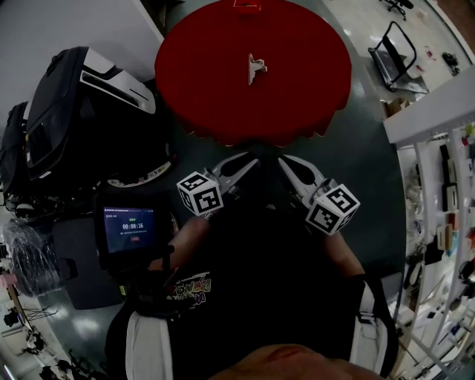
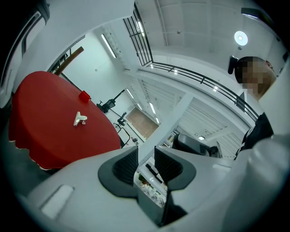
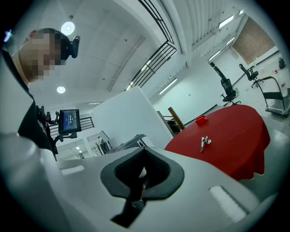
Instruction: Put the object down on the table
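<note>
Head view: the metal clip [image 1: 256, 69] lies flat near the middle of the round, red-clothed bench [image 1: 193, 89]. A small red box [image 1: 247, 6] sits at the far edge. The left hand-held gripper [image 1: 249, 159] and right hand-held gripper [image 1: 284, 161] sit near the person's chest, short of the bench's near edge and well apart from the clip. The clip looks set down already, so the likely slip is a needless reach that nudges it or snags the hanging cloth hem. A screen [image 1: 132, 226] stands at left over dark floor.

Left gripper view: the jaws are released with a narrow gap and nothing in it. The clip [image 2: 80, 119] rests on red cloth at left.

Right gripper view: the jaws are clenched on nothing. The clip [image 3: 204, 143] lies at right, in a white hall with ceiling lights.
</note>
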Action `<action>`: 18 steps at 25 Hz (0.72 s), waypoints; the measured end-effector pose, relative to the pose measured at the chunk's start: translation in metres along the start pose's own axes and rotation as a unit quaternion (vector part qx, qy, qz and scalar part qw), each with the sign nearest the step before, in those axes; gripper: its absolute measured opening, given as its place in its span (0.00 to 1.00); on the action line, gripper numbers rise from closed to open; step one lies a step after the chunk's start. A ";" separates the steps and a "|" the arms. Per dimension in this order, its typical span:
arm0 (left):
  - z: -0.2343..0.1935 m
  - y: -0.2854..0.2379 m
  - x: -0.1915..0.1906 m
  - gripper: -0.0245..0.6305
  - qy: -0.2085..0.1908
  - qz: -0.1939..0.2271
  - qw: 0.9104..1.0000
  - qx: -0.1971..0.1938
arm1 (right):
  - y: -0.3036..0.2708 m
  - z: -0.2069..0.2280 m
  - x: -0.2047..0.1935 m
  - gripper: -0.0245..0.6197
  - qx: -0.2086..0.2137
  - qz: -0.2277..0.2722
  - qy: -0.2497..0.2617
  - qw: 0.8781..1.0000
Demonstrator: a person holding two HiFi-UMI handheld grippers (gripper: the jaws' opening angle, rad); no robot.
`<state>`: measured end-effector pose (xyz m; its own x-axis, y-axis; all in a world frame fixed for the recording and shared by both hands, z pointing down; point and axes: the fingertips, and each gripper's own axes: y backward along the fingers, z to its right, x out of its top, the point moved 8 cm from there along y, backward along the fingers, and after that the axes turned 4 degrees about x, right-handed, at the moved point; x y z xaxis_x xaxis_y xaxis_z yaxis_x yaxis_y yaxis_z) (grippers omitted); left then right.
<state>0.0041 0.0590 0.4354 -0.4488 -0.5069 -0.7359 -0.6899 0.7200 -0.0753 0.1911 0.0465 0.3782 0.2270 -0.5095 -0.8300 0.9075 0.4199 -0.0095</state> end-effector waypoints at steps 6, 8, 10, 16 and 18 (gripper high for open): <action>0.001 0.000 0.000 0.22 -0.002 -0.003 1.000 0.000 | 0.000 0.000 0.000 0.04 0.002 0.000 -0.003 1.000; 0.001 -0.001 0.000 0.22 -0.001 -0.004 1.000 0.000 | 0.001 0.001 -0.002 0.04 0.004 0.000 -0.002 1.000; 0.001 -0.001 0.000 0.23 -0.001 -0.005 1.000 -0.001 | 0.001 0.001 -0.002 0.04 0.003 0.000 -0.002 1.000; 0.005 -0.004 0.000 0.22 -0.002 -0.007 1.000 -0.003 | 0.004 -0.002 0.003 0.04 0.002 -0.001 -0.001 1.000; 0.005 -0.004 0.001 0.22 -0.002 -0.007 1.000 -0.003 | 0.004 -0.002 0.003 0.04 0.001 -0.001 0.000 1.000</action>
<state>0.0095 0.0583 0.4318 -0.4370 -0.5145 -0.7378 -0.6992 0.7103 -0.0812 0.1950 0.0479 0.3747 0.2253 -0.5111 -0.8295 0.9089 0.4170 -0.0100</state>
